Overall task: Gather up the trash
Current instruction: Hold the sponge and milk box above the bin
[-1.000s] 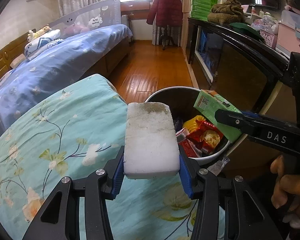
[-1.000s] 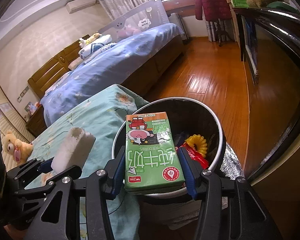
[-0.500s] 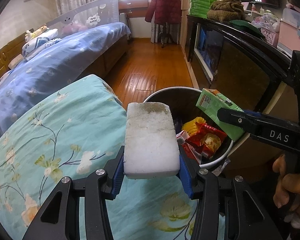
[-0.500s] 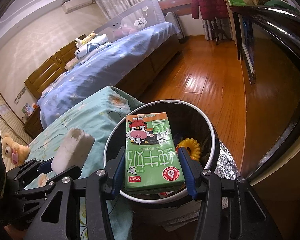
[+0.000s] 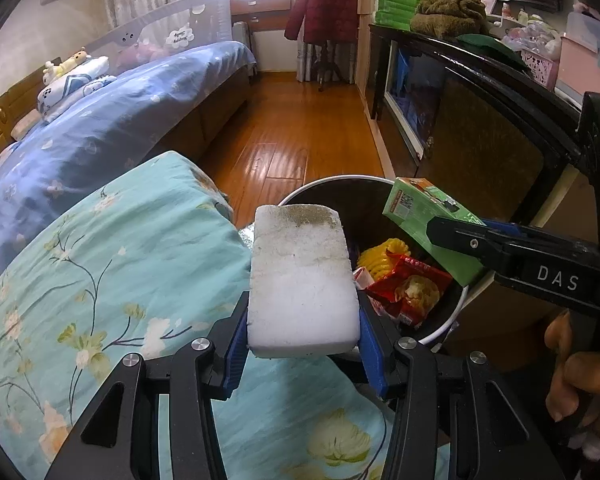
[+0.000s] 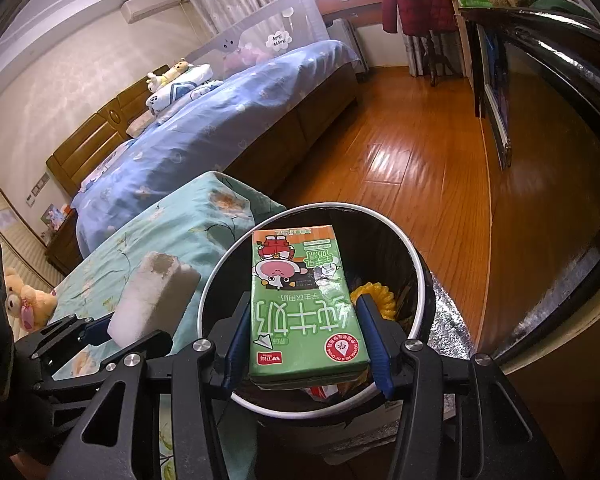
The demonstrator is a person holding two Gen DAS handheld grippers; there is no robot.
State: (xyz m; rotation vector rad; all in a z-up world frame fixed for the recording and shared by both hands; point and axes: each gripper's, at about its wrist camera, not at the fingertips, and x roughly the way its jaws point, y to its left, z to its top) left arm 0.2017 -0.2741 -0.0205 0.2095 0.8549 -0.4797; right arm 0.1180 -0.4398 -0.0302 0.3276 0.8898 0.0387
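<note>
My left gripper (image 5: 303, 344) is shut on a white sponge block (image 5: 302, 280) with a dirty far end, held over the edge of the teal floral bedding beside the trash bin (image 5: 332, 182). The right gripper (image 6: 306, 344) is shut on a green milk carton (image 6: 306, 300), which hangs directly above the round dark bin (image 6: 414, 264). In the left wrist view the carton (image 5: 428, 220) and the right gripper's black finger (image 5: 500, 246) reach over the bin from the right. Red snack wrappers (image 5: 408, 288) and a yellow coil (image 5: 378, 258) lie inside the bin. The sponge (image 6: 154, 300) shows left of the bin.
Teal floral bedding (image 5: 100, 272) fills the left foreground, a blue-covered bed (image 5: 112, 120) lies behind it. A dark cabinet (image 5: 480, 128) runs along the right, close to the bin. Wooden floor (image 5: 300, 132) stretches ahead. A person's hand (image 5: 580, 384) holds the right gripper's handle.
Both grippers have drifted slightly toward the bin; the carton now sits more fully over its opening. Grips on sponge and carton are unchanged.
</note>
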